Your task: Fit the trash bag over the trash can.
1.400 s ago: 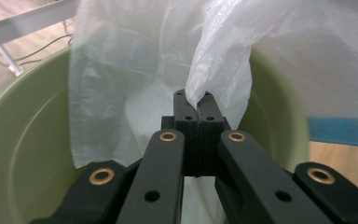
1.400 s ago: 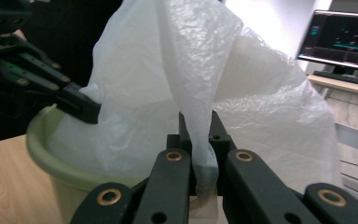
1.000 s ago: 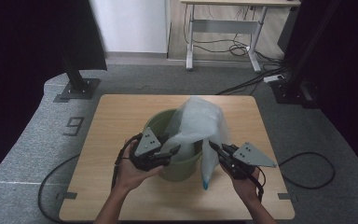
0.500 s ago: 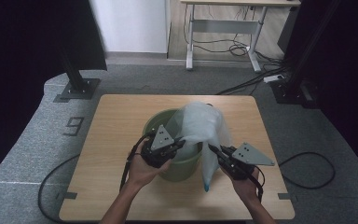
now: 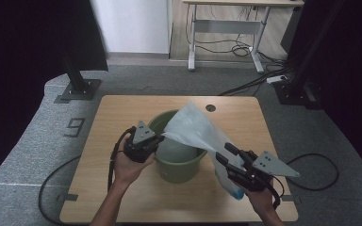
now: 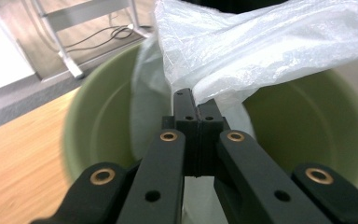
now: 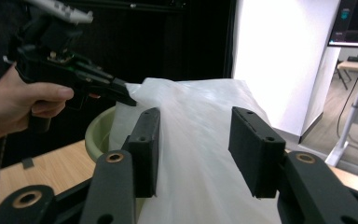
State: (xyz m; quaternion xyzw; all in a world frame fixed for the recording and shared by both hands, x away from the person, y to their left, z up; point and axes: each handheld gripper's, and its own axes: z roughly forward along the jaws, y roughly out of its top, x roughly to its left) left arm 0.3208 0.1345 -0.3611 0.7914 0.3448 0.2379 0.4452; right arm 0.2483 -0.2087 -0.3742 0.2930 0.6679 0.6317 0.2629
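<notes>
A green bucket (image 5: pixel 179 170) stands on the wooden table (image 5: pixel 122 113). A translucent plastic bag (image 5: pixel 195 131) hangs partly inside it and stretches across its right rim, its lower end with a blue tip (image 5: pixel 236 193) down on the table. My left gripper (image 5: pixel 160 138) is over the bucket's left rim, shut on the bag's edge. The left gripper view shows its jaws (image 6: pixel 196 100) pinching the film (image 6: pixel 261 42) above the bucket (image 6: pixel 98 121). My right gripper (image 5: pixel 223 153) has just been opening. Its pads (image 7: pixel 147 140) stand apart either side of the bag (image 7: pixel 191 158).
Grey carpet surrounds the table. A black stand base (image 5: pixel 78 89) sits at the back left, another base (image 5: pixel 294 92) at the back right, and a white desk frame (image 5: pixel 226 33) with cables stands behind. A round hole (image 5: pixel 210 108) marks the tabletop's far side.
The left gripper went to the bag's edge, closed on it and drew it left over the bucket. The right gripper's jaws have parted from the bag.
</notes>
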